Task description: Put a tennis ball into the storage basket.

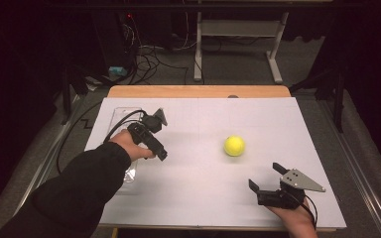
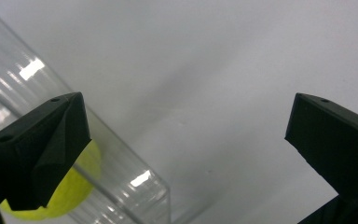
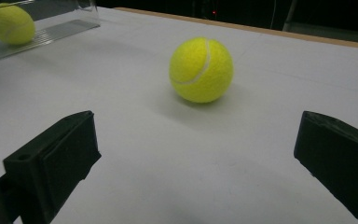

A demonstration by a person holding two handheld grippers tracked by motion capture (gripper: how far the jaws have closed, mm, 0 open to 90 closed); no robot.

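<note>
A yellow tennis ball (image 1: 234, 145) lies loose on the white table, right of centre. In the right gripper view this ball (image 3: 201, 70) sits ahead of the open jaws, apart from them. My right gripper (image 1: 265, 175) (image 3: 196, 154) is open near the front right edge, holding nothing. A clear plastic container (image 1: 119, 119) (image 2: 121, 182) (image 3: 37, 35) lies at the table's left. Inside it rests a second tennis ball (image 2: 70, 189) (image 3: 9, 23). My left gripper (image 1: 154, 146) (image 2: 186, 135) hovers open just right of the container, its left jaw over the container's wall.
The white sheet (image 1: 198, 198) covers most of a wooden table (image 1: 198, 91). A black sleeve (image 1: 74, 193) crosses the front left corner. Beyond the far edge are cables (image 1: 149, 59) and a desk frame (image 1: 238, 44) on a dark floor.
</note>
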